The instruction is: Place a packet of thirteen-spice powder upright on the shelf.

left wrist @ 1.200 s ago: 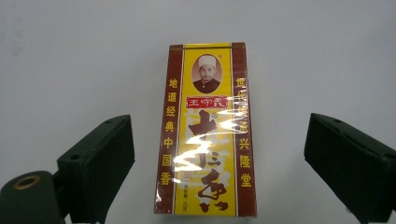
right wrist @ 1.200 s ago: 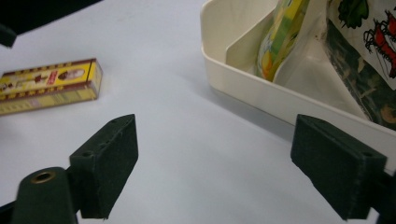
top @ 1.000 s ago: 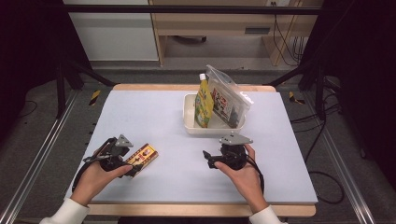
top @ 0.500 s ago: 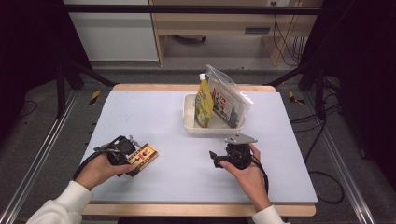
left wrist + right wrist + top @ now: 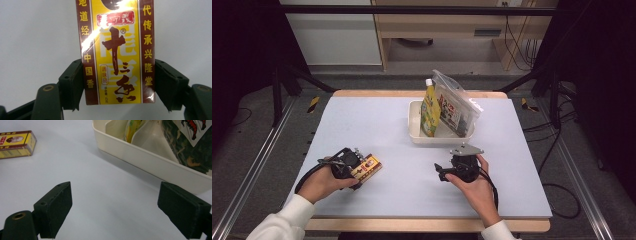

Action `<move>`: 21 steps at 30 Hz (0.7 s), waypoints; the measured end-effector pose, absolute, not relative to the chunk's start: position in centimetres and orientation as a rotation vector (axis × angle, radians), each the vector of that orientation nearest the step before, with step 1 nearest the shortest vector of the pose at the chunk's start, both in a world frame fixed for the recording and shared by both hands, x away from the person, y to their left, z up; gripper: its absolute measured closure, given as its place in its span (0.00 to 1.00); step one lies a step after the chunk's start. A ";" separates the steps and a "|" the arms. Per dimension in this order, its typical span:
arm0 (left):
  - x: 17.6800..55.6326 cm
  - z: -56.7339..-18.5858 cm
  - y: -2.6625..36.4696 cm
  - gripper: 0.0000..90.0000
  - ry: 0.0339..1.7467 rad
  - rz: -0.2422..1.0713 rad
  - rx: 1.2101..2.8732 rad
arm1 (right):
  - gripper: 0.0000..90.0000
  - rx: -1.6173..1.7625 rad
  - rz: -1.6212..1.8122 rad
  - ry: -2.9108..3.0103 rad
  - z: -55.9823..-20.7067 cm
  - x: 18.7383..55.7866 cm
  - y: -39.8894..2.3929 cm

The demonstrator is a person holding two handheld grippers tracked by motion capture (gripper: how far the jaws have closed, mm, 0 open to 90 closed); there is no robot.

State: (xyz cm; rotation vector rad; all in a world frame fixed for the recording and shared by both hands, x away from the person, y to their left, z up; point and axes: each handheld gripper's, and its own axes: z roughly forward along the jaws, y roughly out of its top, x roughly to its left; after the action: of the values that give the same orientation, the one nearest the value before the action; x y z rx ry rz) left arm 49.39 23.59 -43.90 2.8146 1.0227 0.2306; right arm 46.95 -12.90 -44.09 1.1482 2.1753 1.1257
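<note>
The table (image 5: 362, 120) carries little: one cream divided tray (image 5: 417, 131) toward the far side, one yellow spouted pouch (image 5: 430, 107) and one clear zip bag of printed packets (image 5: 457, 105) standing in the tray, and one small yellow-and-maroon seasoning box (image 5: 368, 168) lying flat near the front left. Two hand-held grippers work over it, one per hand.

The seasoning box lies between the fingers (image 5: 72, 85) of the left gripper (image 5: 354, 165), its long axis running straight out away from the hand, so the fingers bracket its two long, narrow sides near the end closest to the person. In the left gripper view the pads sit right against both maroon edges; the fingers have just been closing with the box between them and now look clamped on it, though the box rests on the table, not yet lifted.

The right gripper (image 5: 443, 172) rests at the front right, just in front of the tray's near wall, its fingers (image 5: 55, 207) wide apart with nothing between them. It is the hand nearer the tray, while the box is well apart from it, off to the left. I'd judge that the left hand must carry the box up and across to the tray.
</note>
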 end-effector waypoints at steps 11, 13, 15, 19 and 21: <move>48.9 -42.3 22.3 0.36 0.854 0.368 2.813 | 0.17 1.143 1.147 2.187 -44.0 46.8 -12.2; 48.9 -42.0 21.7 0.36 0.811 0.382 2.791 | 0.18 1.135 1.152 2.190 -43.9 46.8 -12.2; 48.9 -41.8 21.1 0.36 0.780 0.392 2.770 | 0.19 1.133 1.165 2.189 -43.9 46.8 -12.1; 49.2 -41.3 19.6 0.36 0.701 0.417 2.712 | 0.22 1.137 1.181 2.177 -43.5 46.8 -11.8; 49.2 -41.2 19.0 0.36 0.666 0.436 2.691 | 0.25 1.159 1.228 2.163 -43.2 46.8 -11.7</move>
State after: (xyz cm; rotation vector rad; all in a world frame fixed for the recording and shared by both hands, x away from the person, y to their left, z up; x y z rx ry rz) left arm 49.19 18.98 -41.19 2.6906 0.6657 0.4359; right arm 46.83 -11.71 -43.20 1.1591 2.1632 1.2278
